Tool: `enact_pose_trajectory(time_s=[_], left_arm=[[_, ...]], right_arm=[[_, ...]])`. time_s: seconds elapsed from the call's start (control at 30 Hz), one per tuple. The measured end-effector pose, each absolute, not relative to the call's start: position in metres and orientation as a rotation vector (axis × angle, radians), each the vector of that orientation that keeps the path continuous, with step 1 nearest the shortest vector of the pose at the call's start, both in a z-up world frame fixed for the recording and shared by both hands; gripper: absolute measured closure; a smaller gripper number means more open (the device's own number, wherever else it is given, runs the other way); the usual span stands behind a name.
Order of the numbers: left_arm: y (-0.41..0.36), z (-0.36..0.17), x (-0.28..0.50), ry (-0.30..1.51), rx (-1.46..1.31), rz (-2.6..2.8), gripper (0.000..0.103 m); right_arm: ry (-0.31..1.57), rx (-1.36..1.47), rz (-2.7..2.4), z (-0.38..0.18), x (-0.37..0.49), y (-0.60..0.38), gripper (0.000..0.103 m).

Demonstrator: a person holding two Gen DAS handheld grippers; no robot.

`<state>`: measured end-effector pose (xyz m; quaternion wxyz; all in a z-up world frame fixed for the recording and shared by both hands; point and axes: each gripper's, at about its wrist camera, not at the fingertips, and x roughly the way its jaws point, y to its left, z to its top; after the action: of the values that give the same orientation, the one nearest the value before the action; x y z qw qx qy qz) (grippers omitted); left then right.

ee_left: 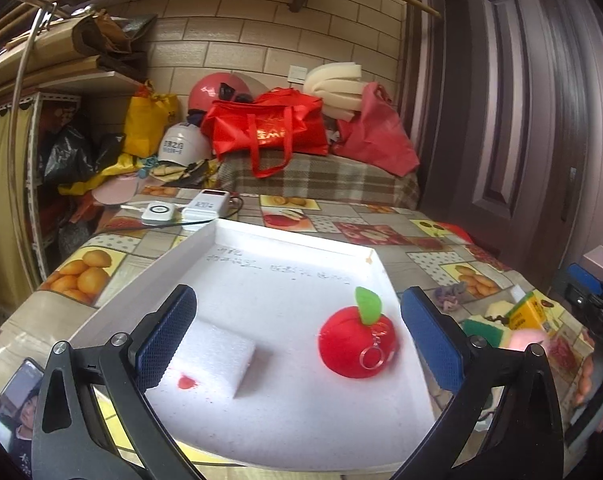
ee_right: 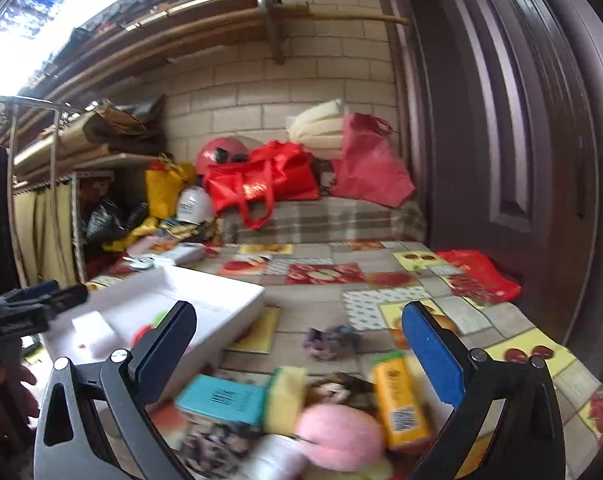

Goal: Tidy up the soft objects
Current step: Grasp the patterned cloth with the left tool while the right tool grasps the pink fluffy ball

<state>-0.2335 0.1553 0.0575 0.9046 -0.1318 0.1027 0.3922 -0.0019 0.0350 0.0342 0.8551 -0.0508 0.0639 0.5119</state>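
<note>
The left hand-held gripper [ee_left: 297, 336] hangs over the white tray [ee_left: 375, 268] with its jaws wide apart and nothing between them. Inside the tray lie a white foam block [ee_left: 217, 360], near the tray's left side, and a red plush apple [ee_left: 357, 342] with a green leaf and a key ring, toward its right side; the two sit well apart.

The right hand-held gripper [ee_right: 299, 350] is also spread open and empty, poised above the clutter on the bench's near right part: a pink plush ball [ee_right: 341, 436], a yellow-green sponge [ee_right: 287, 398], a purple scrunchie [ee_right: 331, 340], plus a teal box [ee_right: 221, 398] and an orange carton [ee_right: 399, 400] that look rigid, not soft. That view is smeared, so fine detail is lost.

I'd judge the next pick to be the pink ball, since it sits nearest the right jaws. To do it well, come straight down, centre the ball between the pads, and close gently enough not to squash it out sideways. Keep clear of the carton just beside it, then lift and carry it left into a bare patch of the tray.
</note>
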Motion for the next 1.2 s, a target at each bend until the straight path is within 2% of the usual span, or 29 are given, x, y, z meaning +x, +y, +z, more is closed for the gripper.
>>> enact_pose_trajectory(time_s=[0.17,0.43,0.47,0.53,0.6,0.63,0.67,1.0,1.2], left_arm=[[0.121,0.056,-0.193,0.331,-0.163,0.623,0.000],[0.071,0.048,-0.134,0.516,-0.026,0.439,0.002],[0.070,0.047,-0.131,0.532,-0.021,0.440,0.009],[0.072,0.044,-0.126,0.563,-0.026,0.441,0.016],[0.074,0.040,-0.124,0.587,-0.032,0.429,0.021],[0.073,0.039,-0.123,0.592,-0.027,0.416,0.024],[0.070,0.039,-0.122,0.593,-0.018,0.405,0.025],[0.053,0.019,-0.095,0.755,0.075,0.363,0.025],[0.068,0.014,-0.093,0.794,-0.009,0.346,0.055]], right_arm=[[0.305,-0.087,0.980,0.024,0.063,0.007,0.000],[0.383,-0.154,1.102,0.020,0.068,-0.012,0.001],[0.396,-0.165,1.141,0.018,0.065,-0.012,0.003],[0.405,-0.208,1.204,0.016,0.053,-0.008,0.009],[0.388,-0.275,1.240,0.014,0.040,0.001,0.019],[0.376,-0.309,1.253,0.013,0.033,0.006,0.030],[0.368,-0.337,1.266,0.012,0.029,0.012,0.035],[0.409,-0.518,1.263,-0.003,0.021,0.056,0.036],[0.559,-0.513,1.250,-0.014,0.045,0.064,0.039]])
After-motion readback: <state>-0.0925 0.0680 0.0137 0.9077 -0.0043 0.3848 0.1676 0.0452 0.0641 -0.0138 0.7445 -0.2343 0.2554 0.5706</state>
